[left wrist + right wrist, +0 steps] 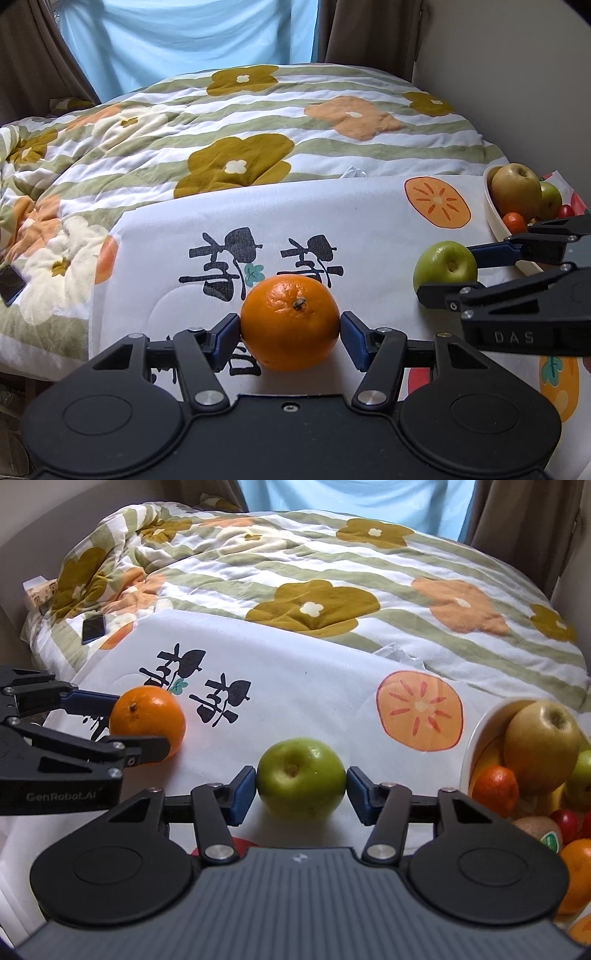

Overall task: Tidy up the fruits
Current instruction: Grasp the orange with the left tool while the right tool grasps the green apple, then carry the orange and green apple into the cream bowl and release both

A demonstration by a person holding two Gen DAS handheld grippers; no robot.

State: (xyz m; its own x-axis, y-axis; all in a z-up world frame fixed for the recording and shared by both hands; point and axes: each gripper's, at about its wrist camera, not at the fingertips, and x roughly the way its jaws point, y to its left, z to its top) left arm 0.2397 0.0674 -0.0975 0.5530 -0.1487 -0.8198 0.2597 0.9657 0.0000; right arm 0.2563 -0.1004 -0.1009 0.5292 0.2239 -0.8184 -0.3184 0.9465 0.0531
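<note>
- Nearest to me in the left wrist view, my left hand-held gripper [290,332] sits with its two blue pads pressed against the sides of an orange [290,322], so it is partly closed and gripping that fruit.
- That orange rests on a white cloth [332,229] printed with dark characters and orange fruit slices; its stem end faces up.
- My right hand-held gripper [301,789] is in much the same state: partly closed, blue pads touching both flanks of a green apple [301,777], which sits on the same cloth with its dimple turned toward the camera.
- From the left view, the green apple lies to the right of the orange, apart from it, and the right gripper reaches in from the right edge.
- From the right view, the orange lies left and a little farther off, with the left gripper coming in from the left edge.
- A white bowl [476,734] stands at the right, near the apple, and holds a large yellow-brown apple [541,740], a small mandarin [495,790], a kiwi with a sticker [543,832], small red fruits and more oranges.
- Beyond the cloth spreads a flowered quilt [332,565] striped green and white, on a bed.
- A dark phone [94,628] lies on the quilt at far left.
- Light blue curtains [184,37] hang at the far side.
</note>
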